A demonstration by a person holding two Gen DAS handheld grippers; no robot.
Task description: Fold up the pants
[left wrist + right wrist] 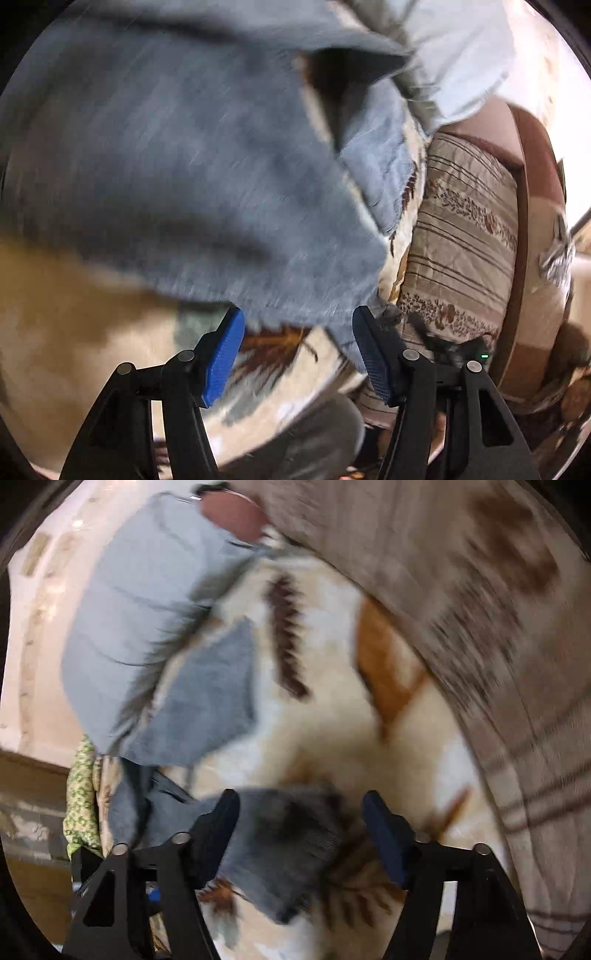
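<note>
Pants, grey-blue denim, lie spread on a cream blanket with brown leaf print; both views are motion-blurred. Nearest us in the left wrist view, the left gripper has its blue-padded fingers spread wide, gripping nothing; the frayed hem of a pant leg hangs just ahead of the tips, and we cannot tell whether it touches them. Beyond it the denim fills most of that view. To the right, and only in this view, we see a striped floral quilt against a brown wooden bed frame. In the right wrist view, the right gripper is likewise released, jaws apart, with a fold of denim lying between and under the fingers but not pinched. Farther off, a second denim panel rests on the blanket, with paler blue cloth behind it. Only this view shows green patterned fabric at the left edge.
</note>
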